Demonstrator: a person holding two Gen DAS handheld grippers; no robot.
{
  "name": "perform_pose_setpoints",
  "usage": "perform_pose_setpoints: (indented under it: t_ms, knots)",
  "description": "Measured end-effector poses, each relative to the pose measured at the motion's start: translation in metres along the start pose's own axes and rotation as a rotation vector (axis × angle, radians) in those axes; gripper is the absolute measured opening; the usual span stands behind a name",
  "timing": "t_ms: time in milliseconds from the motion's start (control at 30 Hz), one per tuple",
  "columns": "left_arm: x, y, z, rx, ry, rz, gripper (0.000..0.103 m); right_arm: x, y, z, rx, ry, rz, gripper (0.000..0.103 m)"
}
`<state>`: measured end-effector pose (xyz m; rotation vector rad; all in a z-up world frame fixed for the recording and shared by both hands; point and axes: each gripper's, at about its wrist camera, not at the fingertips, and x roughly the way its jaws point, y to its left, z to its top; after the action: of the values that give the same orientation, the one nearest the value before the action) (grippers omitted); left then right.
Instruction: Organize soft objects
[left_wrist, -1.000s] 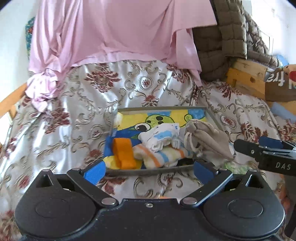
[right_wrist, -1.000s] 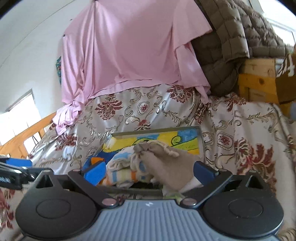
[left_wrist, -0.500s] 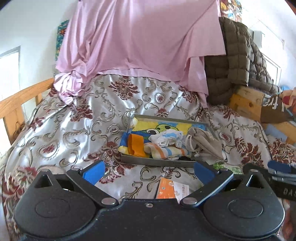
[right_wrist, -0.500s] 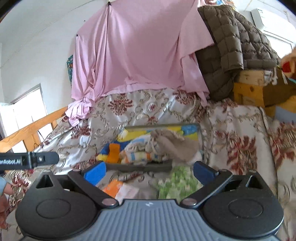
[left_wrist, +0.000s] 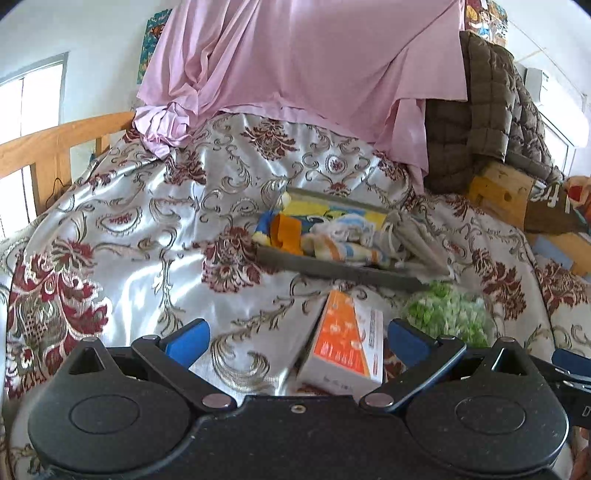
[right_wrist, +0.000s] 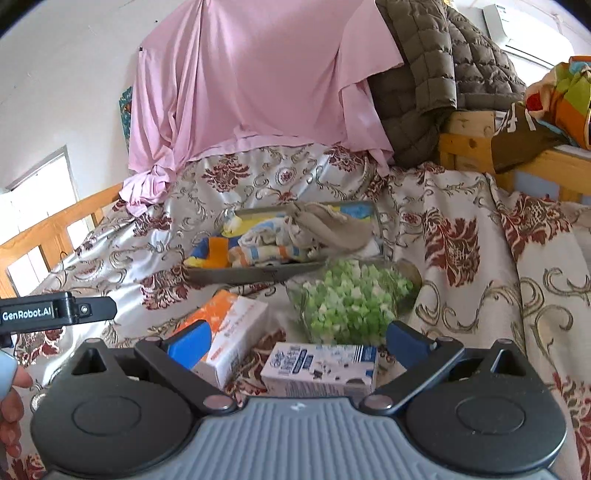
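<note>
— On the far left of the bed, what did you see?

— Only the patterned bedspread (left_wrist: 155, 236) and a wooden rail (left_wrist: 55, 147) beyond it. The left gripper (left_wrist: 295, 336) hung over that cloth with its jaws spread wide and nothing between them. I judged it was pulled back to leave the tray open to view.

— And moving right?

— A grey tray (right_wrist: 258, 275) sat mid-bed holding the soft things: an orange cloth (right_wrist: 218, 251) at its left end, a striped towel (right_wrist: 269, 254) beside it, a white-and-blue bundle (left_wrist: 351, 227) behind that, and a beige drawstring pouch (right_wrist: 332, 225) at the right end, draped across the rim. Grouped like that, they looked sorted already, though the pouch spilled over the edge and might want tucking in.

— What lay nearer?

— An orange-and-white box (right_wrist: 229, 328) just in front of the tray, then a clear bag of green and white pieces (right_wrist: 351, 299) to its right, touching the tray's near corner. A blue-and-white carton (right_wrist: 321, 367) lay closest to the right gripper (right_wrist: 299, 341), whose jaws also stood wide and bare.

— Why were those left outside?

— My guess is the boxes are stiff, so they don't belong with the soft goods. The bag I couldn't classify; it may be next.
</note>
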<state>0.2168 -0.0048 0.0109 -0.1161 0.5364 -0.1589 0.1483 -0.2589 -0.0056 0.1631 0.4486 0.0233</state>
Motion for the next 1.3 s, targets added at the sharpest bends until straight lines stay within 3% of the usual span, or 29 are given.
perform_pose_setpoints:
  t_ms: [600,1300]
  knots:
    - [-0.002,0.000,-0.026,0.055,0.042,0.027,0.102,0.012,-0.001,-0.015,-0.013,0.004,0.008,0.103]
    - [-0.001,-0.001,-0.030,0.059,0.053,0.032,0.102,0.014,0.000,-0.017,-0.016,0.022,0.020,0.103]
